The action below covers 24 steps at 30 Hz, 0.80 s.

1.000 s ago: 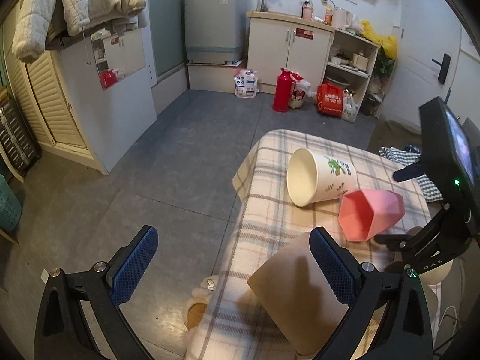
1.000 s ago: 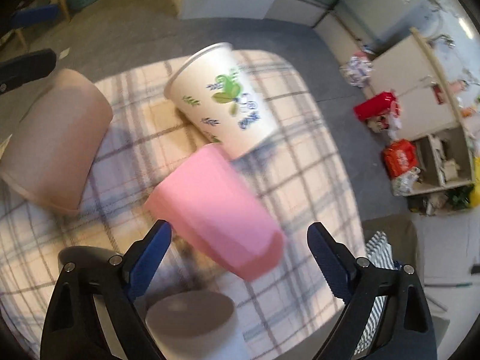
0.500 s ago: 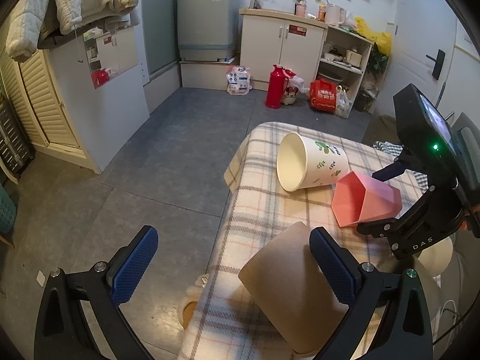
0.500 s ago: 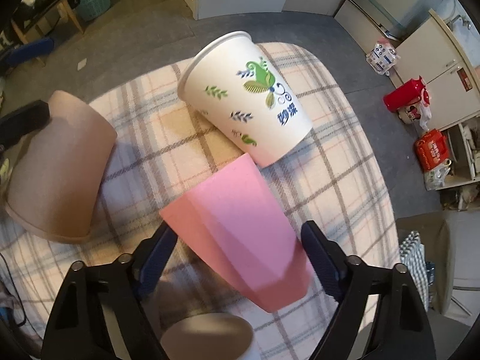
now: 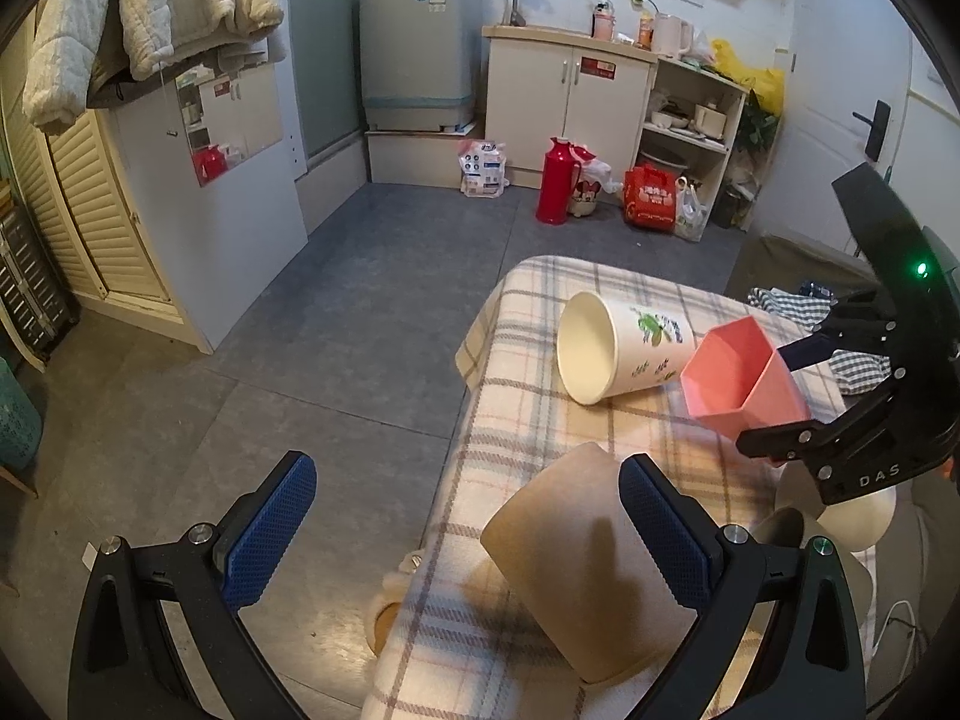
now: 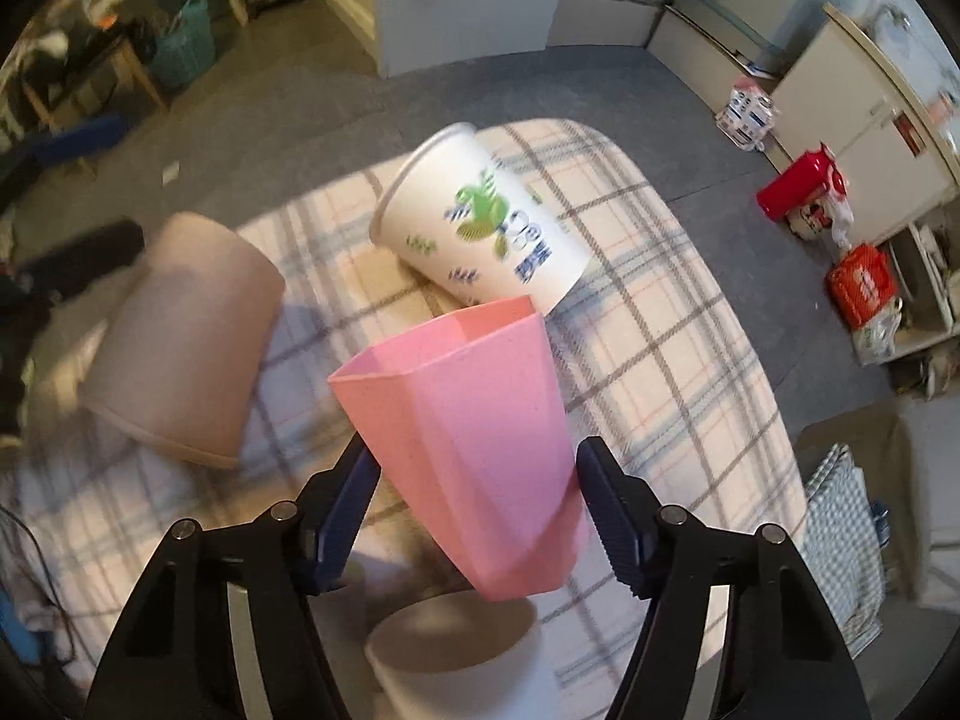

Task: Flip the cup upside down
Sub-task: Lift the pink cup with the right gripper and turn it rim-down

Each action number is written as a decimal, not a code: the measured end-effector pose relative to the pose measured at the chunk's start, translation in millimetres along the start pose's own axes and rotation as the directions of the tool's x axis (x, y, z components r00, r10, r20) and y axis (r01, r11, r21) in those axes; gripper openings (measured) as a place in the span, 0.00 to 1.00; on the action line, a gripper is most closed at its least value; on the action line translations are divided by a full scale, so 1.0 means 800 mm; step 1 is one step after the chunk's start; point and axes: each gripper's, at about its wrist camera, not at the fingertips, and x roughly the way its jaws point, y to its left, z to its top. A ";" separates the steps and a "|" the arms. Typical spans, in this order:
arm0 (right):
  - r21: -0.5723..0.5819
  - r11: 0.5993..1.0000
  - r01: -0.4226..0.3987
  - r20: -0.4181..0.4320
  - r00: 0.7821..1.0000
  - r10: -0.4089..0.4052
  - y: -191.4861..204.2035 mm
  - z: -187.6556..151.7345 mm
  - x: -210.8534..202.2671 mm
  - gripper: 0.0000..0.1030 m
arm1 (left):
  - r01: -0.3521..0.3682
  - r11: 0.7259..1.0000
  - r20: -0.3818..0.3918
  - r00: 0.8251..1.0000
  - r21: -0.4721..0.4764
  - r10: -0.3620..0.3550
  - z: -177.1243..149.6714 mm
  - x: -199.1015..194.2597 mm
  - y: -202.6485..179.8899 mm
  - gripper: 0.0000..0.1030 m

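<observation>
A pink faceted cup (image 6: 474, 450) is held between the blue pads of my right gripper (image 6: 477, 492), lifted off the checked tablecloth (image 6: 648, 336) with its mouth tilted up and away. It also shows in the left wrist view (image 5: 744, 384), mouth toward the camera. A white paper cup with green leaves (image 6: 480, 228) lies on its side beyond it. A tan cup (image 5: 594, 564) lies on its side beside my left gripper (image 5: 462, 528), which is open and empty over the table's left edge.
A cream upside-down cup (image 6: 456, 654) stands just under my right gripper. A checked cloth (image 6: 840, 528) lies at the right table edge. Grey floor (image 5: 336, 312), a red thermos (image 5: 552, 186) and cabinets (image 5: 570, 102) lie beyond.
My right gripper has closed on the pink cup, lifted it off the cloth and turned it so its mouth tilts upward. My left gripper has stayed open.
</observation>
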 end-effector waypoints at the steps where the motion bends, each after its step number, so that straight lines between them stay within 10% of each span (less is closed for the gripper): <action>1: 0.010 1.000 -0.001 0.005 1.000 0.001 0.000 0.000 -0.006 0.65 | -0.001 1.000 0.003 1.000 0.001 0.001 0.001 -0.003 0.000 1.00; 14: 0.245 0.951 0.189 0.036 0.978 -0.203 0.095 -0.069 -0.171 0.64 | 0.065 0.997 0.147 0.987 0.030 -0.069 0.004 -0.128 -0.005 1.00; 24: 0.589 0.806 0.062 0.086 0.987 -0.139 0.202 -0.170 -0.198 0.64 | 0.105 0.990 0.174 0.977 0.092 -0.120 -0.069 -0.199 0.009 1.00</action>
